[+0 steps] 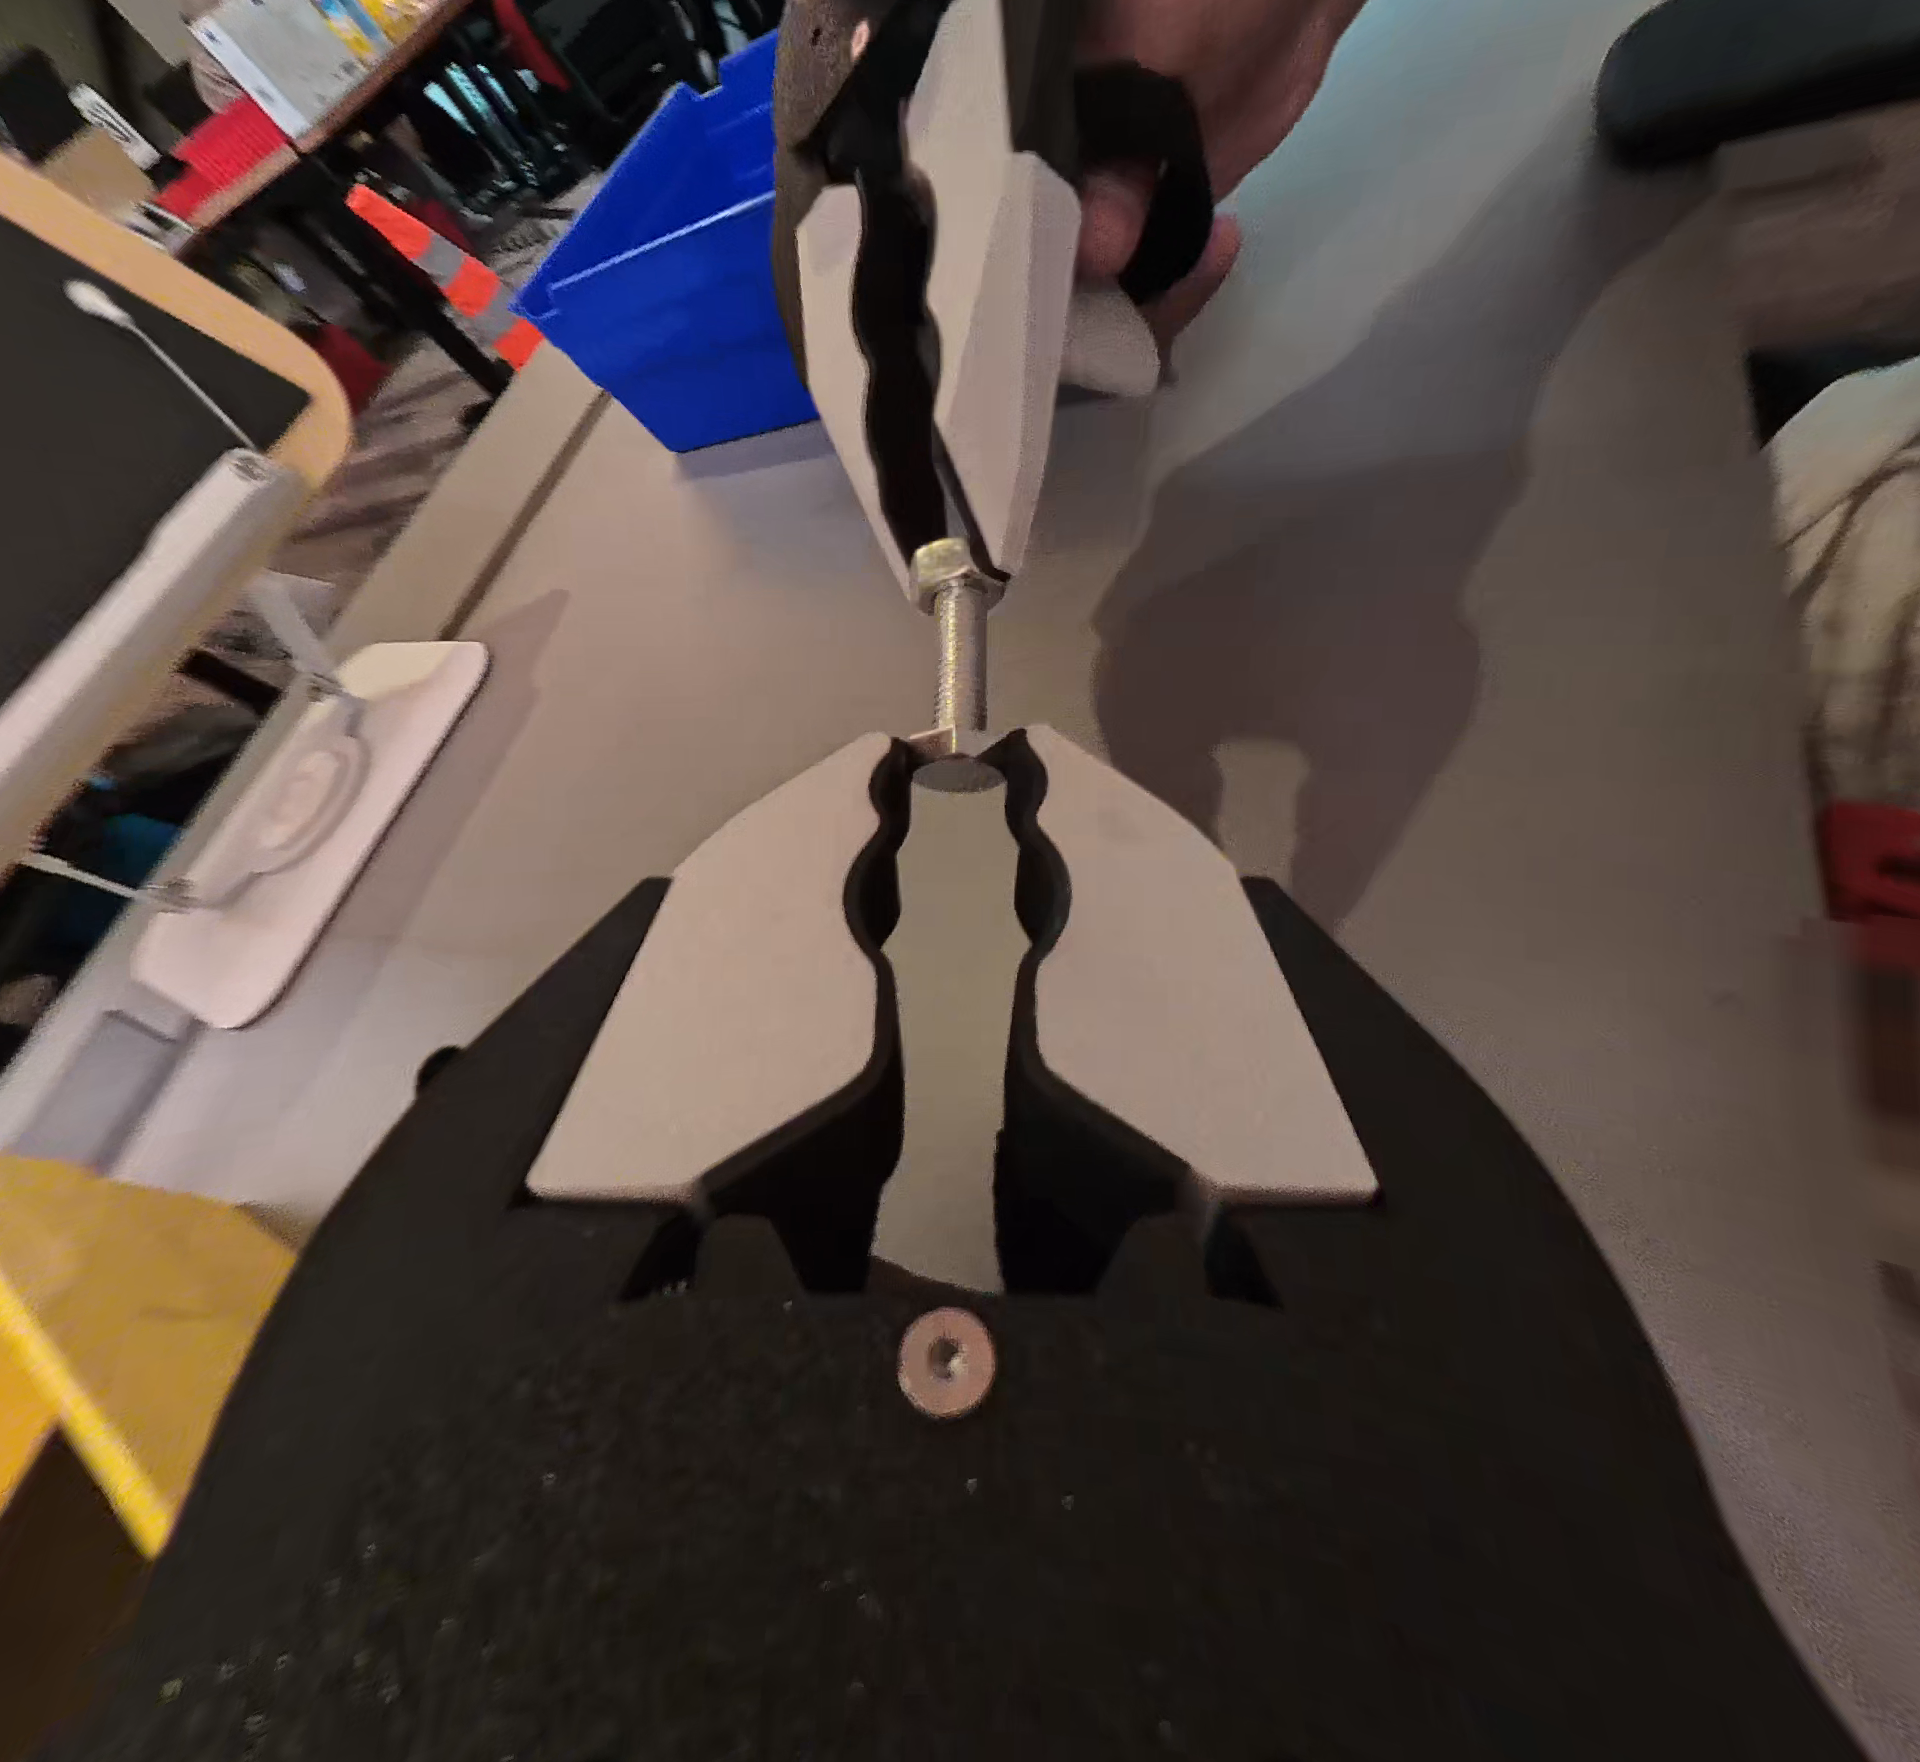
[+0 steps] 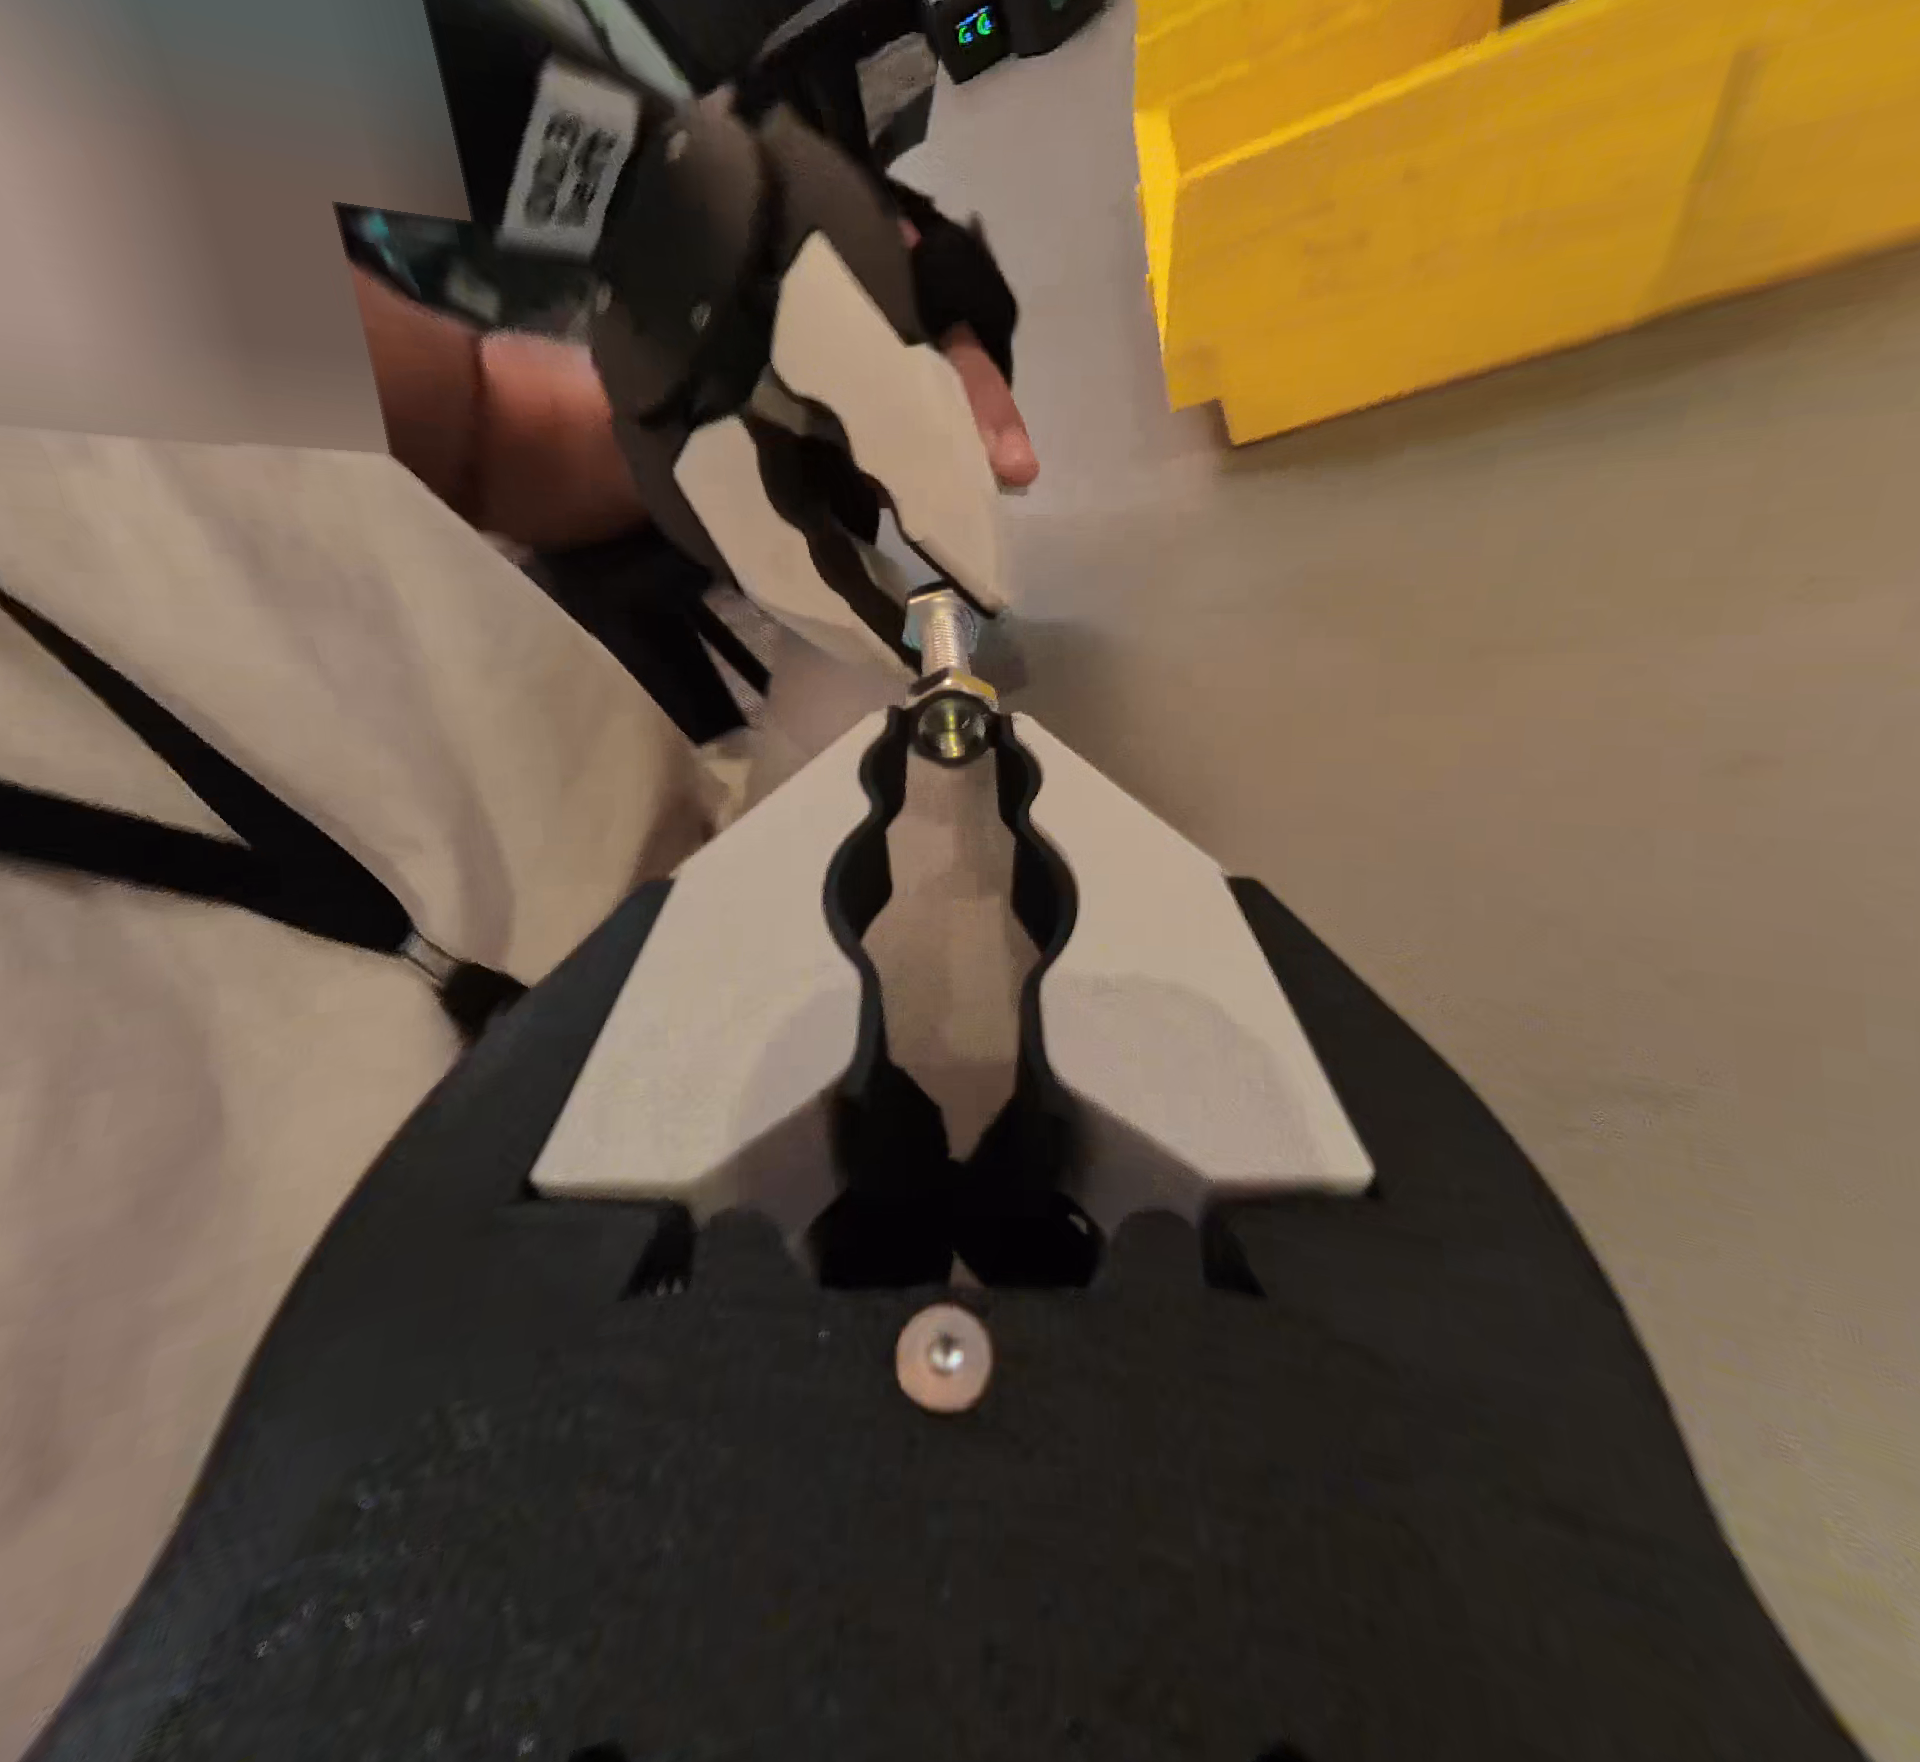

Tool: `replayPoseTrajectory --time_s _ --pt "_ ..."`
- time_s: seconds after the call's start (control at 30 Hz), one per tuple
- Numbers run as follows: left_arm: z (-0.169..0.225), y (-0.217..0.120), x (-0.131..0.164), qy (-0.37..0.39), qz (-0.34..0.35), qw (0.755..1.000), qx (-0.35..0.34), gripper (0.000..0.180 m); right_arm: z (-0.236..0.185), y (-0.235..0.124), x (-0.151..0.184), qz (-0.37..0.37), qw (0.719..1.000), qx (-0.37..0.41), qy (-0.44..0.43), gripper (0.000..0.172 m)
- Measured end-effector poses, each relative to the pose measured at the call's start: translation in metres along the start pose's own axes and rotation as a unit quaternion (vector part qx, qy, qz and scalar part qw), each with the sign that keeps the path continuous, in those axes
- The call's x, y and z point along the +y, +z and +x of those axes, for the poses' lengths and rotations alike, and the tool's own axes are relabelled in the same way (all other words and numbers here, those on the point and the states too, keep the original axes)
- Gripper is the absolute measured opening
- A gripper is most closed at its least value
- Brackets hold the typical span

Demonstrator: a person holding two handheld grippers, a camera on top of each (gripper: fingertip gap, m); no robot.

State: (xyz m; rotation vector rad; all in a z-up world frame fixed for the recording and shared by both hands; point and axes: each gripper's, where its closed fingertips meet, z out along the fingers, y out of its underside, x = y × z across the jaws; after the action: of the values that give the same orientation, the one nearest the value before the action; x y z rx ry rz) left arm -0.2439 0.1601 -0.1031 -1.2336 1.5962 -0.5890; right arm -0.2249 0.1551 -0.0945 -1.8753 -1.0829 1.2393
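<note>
L gripper (image 1: 954, 756) clamps the bolt (image 1: 961, 673) head, R gripper (image 2: 951, 725) clamps the nut (image 2: 948, 710) threaded on its far end, both held above the table (image 1: 1351, 569); steel, stiff, prob slick, so grip the flats

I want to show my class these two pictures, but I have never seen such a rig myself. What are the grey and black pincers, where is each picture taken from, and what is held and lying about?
These are two hand-held grippers, each with a camera looking along its own two fingers. In the left wrist view, the left gripper clamps the head of a silver bolt. The right gripper, held in a person's hand, grips the nut at the bolt's far end. The right wrist view shows the same from the opposite side. On the grey table stand a blue bin and a yellow bin.
</note>
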Motion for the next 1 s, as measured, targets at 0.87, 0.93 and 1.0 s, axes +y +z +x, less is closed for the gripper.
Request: replayPoseTrajectory --time_s 0.87,0.93,1.0 --pt "0.003 0.002 0.0 -0.032 0.009 0.999 0.024 0.018 -0.002 -0.009 -0.012 0.032 0.981 0.045 -0.184 0.017" --pt "0.005 0.003 -0.002 -0.035 0.013 0.999 0.026 0.018 -0.004 -0.007 -0.008 0.014 0.977 0.044 -0.208 0.017" --pt "0.004 0.002 -0.002 -0.04 0.014 0.999 0.026 0.018 -0.004 -0.006 -0.004 0.001 0.97 0.049 -0.238 0.017"
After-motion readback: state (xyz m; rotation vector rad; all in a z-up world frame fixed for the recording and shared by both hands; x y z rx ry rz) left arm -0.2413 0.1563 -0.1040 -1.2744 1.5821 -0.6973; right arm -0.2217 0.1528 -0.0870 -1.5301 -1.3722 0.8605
